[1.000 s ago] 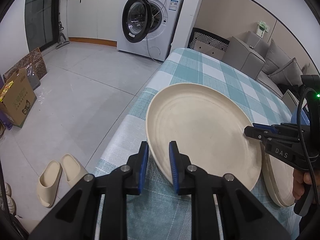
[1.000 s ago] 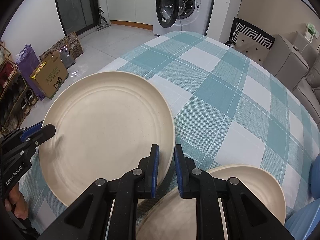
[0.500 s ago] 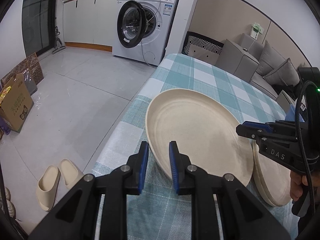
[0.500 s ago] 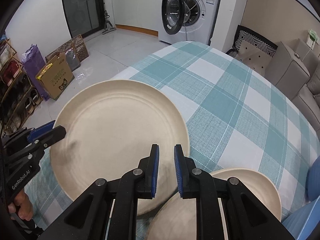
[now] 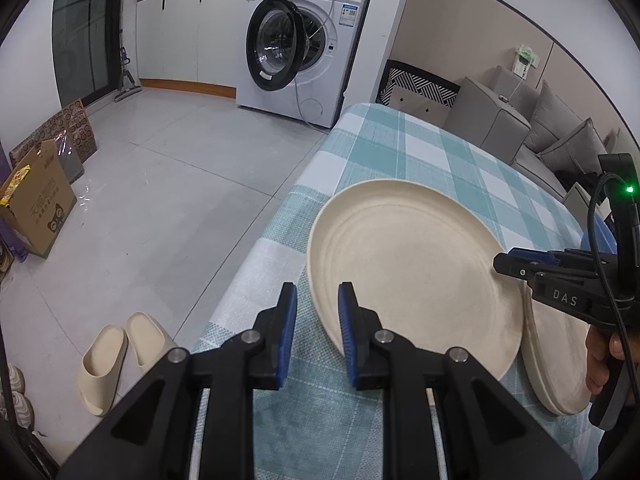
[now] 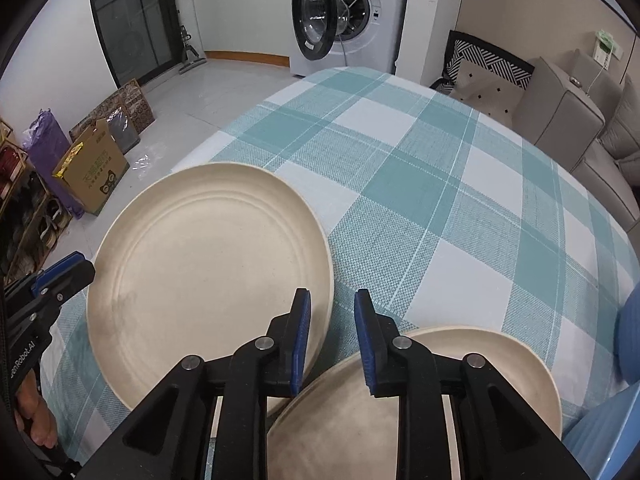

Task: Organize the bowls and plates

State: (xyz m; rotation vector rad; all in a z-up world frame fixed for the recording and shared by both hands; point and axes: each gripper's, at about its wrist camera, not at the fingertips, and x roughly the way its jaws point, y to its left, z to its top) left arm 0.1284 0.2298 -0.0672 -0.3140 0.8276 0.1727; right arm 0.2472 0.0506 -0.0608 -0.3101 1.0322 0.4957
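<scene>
Right gripper (image 6: 331, 338) had just spread its fingers and let go of the plate's (image 6: 208, 276) near-right rim; nothing sat between them. Left gripper (image 5: 318, 330) showed a narrow gap, empty, beside the plate's left rim. That plate lay on the desk (image 6: 420, 184), overlapping a second plate (image 6: 472, 364). It looked stiff, light and smooth: best pinched at the rim.

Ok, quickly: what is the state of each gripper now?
Left gripper: closed on the raised plate, at its rim.
Right gripper: jaws have just been opening, loose around the same rim.
</scene>
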